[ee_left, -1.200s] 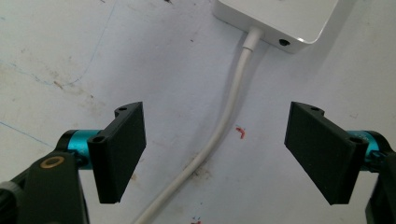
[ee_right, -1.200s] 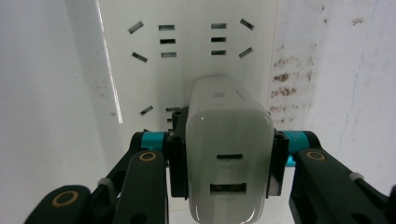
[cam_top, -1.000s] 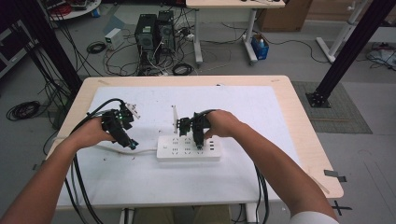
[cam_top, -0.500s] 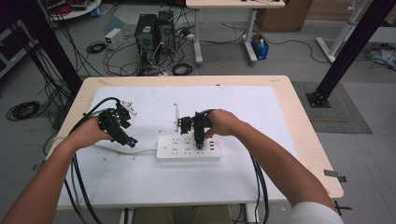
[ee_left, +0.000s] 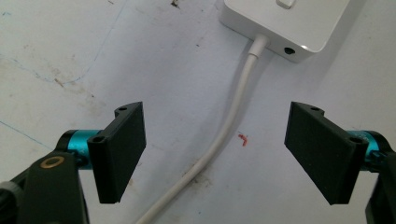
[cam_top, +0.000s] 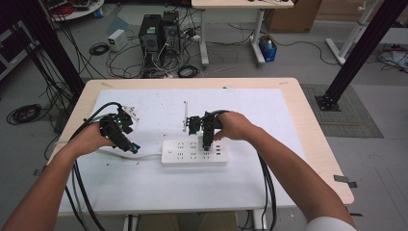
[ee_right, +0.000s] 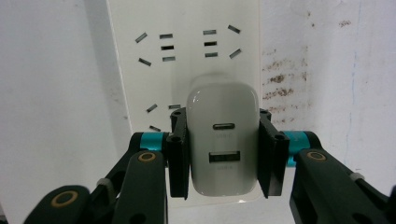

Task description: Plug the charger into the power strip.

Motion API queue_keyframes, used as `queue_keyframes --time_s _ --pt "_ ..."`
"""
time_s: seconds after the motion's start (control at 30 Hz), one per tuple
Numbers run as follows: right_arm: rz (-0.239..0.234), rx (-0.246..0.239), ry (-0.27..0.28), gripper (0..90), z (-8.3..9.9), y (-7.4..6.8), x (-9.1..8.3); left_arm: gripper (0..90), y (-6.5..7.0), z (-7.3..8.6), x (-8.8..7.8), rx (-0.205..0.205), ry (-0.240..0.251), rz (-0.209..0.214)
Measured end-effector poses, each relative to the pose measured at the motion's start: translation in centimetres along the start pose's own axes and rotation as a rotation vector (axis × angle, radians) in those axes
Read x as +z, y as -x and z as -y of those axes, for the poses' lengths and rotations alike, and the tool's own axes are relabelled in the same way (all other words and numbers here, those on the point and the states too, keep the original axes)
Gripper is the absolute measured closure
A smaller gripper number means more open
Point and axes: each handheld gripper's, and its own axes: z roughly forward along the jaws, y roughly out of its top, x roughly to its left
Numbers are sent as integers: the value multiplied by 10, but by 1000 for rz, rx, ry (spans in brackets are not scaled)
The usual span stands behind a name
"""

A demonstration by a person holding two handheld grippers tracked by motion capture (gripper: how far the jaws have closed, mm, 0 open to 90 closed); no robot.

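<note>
Squarely between right gripper (ee_right: 223, 154) fingers: glossy white two-port charger (ee_right: 223, 140).

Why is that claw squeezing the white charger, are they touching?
Touching. The right gripper view shows the right claw with both black jaws pressed flat against the white USB charger's sides.

Both forearms come in from the near edge of the tabletop. Left hand (cam_top: 91, 139) holds the left gripper (ee_left: 215, 151) low toward the left edge, jaws spread wide, nothing between them. Right hand (cam_top: 234, 126) holds the right gripper (ee_right: 222, 154) near the tabletop's middle, pointed down, jaws clamped on both sides of a white charger (ee_right: 222, 140). Cables trail from each gripper back along the arms.
</note>
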Motion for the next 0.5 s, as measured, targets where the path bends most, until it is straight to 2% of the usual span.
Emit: queue_keyframes --time_s 0.13,0.27,0.37,0.5 --pt "12 2 -14 626 -2 -3 0 207 3 -3 1 11 2 1" --pt "17 -1 -17 627 -2 -4 1 207 5 -3 3 6 8 2" --pt "12 3 4 626 1 -3 2 207 5 -4 3 12 5 4" --pt "-15 53 52 624 8 0 2 208 4 -2 3 8 5 8"
